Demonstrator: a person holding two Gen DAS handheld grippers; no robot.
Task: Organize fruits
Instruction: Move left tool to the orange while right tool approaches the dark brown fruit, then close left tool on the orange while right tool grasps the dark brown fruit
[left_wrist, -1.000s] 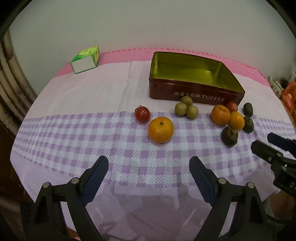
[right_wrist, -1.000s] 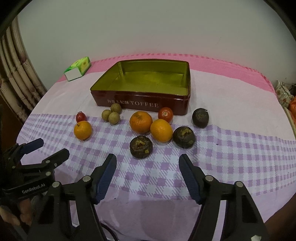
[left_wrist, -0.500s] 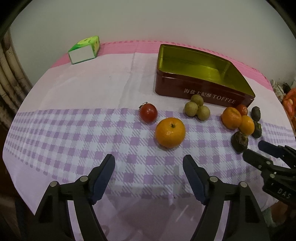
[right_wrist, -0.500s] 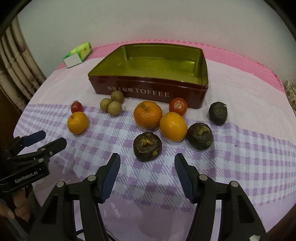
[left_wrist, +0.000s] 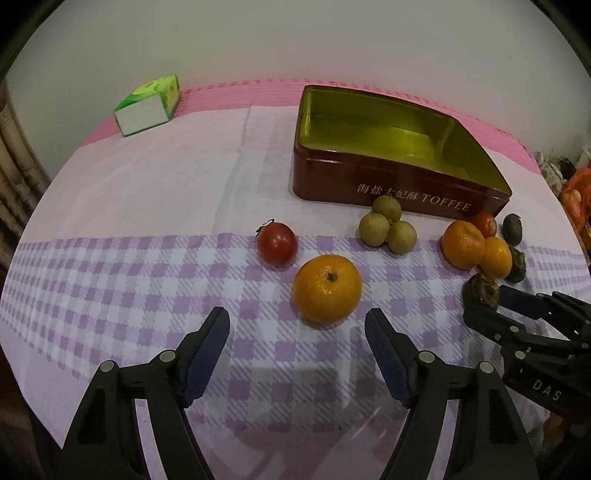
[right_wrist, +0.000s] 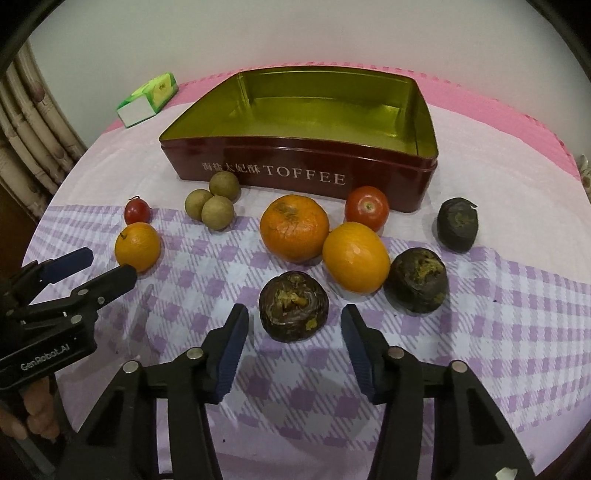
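Observation:
An empty dark red TOFFEE tin (left_wrist: 399, 192) (right_wrist: 306, 173) stands at the back of the table. Fruits lie in front of it. My left gripper (left_wrist: 297, 325) is open, just short of a lone orange (left_wrist: 327, 288) (right_wrist: 137, 246), with a small tomato (left_wrist: 277, 243) behind it. My right gripper (right_wrist: 294, 323) is open, its tips on either side of a dark rotten fruit (right_wrist: 293, 306). Behind that lie two oranges (right_wrist: 294, 228) (right_wrist: 355, 257), a red tomato (right_wrist: 366, 207), two more dark fruits (right_wrist: 415, 280) (right_wrist: 457, 224) and three longans (right_wrist: 214, 201) (left_wrist: 388, 225).
A green and white box (left_wrist: 147, 107) (right_wrist: 147, 99) lies at the back left. The table has a pink and purple checked cloth (left_wrist: 147, 280). A curtain (right_wrist: 33, 144) hangs at the left. Orange bags (left_wrist: 578, 192) sit beyond the table's right edge.
Both grippers moved forward and lower toward the fruit. The left one closed in on the lone orange, the right one on the dark rotten fruit. Both stay open.

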